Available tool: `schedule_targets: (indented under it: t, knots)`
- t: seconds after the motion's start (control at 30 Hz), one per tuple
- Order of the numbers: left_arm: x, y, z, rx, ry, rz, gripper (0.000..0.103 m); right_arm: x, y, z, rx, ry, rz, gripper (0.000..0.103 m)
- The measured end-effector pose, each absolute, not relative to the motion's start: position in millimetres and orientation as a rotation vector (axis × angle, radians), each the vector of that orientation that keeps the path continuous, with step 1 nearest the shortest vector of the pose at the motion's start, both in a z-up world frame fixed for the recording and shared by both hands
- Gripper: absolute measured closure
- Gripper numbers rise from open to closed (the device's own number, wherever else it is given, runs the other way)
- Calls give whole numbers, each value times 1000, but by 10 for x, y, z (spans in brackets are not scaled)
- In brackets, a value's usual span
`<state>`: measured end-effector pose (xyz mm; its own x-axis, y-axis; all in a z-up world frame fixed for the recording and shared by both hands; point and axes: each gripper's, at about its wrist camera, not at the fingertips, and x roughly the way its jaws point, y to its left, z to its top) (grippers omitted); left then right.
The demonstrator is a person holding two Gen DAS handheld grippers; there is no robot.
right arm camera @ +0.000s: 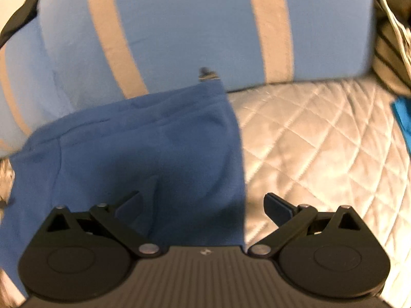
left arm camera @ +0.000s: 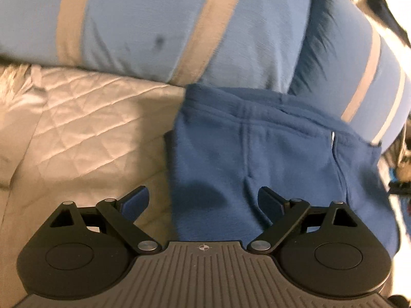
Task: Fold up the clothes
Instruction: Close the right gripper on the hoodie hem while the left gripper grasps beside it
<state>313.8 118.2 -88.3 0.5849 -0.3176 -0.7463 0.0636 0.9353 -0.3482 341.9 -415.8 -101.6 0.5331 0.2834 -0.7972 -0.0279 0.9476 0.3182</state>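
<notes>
Both tools — left tool (left arm camera: 204,202), right tool (right arm camera: 203,205) — hover spread and empty over blue sweatpants (left arm camera: 269,159) on a quilted cover (right arm camera: 321,141); a 1-layer pinch could drag the fleece askew.

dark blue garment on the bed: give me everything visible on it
The dark blue garment looks like soft fleece, possibly sweatpants: stitched seams run down it and a band crosses its far edge. It lies fairly flat, apparently folded, on the quilted silver cover, its far end against the light blue striped pillows. A dark cord end shows at its far corner. Both tongs, left and right, are open above it, gripping nothing.
</notes>
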Motion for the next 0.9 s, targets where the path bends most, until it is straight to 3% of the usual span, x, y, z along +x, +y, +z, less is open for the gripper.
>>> schedule_targets:
  t: [0.33, 0.63, 0.9]
  knots:
    - [3197, 1668, -1186, -611, 982, -285, 10, 3491, -4585, -1385, 475, 1080, 261, 0]
    - [3259, 1817, -1532, -859, 948, -469, 10, 3485, -4902, -1622, 707, 1018, 380, 1]
    - [3401, 1565, -1606, -857, 977, -604, 11, 3548, -4727, -1687, 684, 1035, 553, 1]
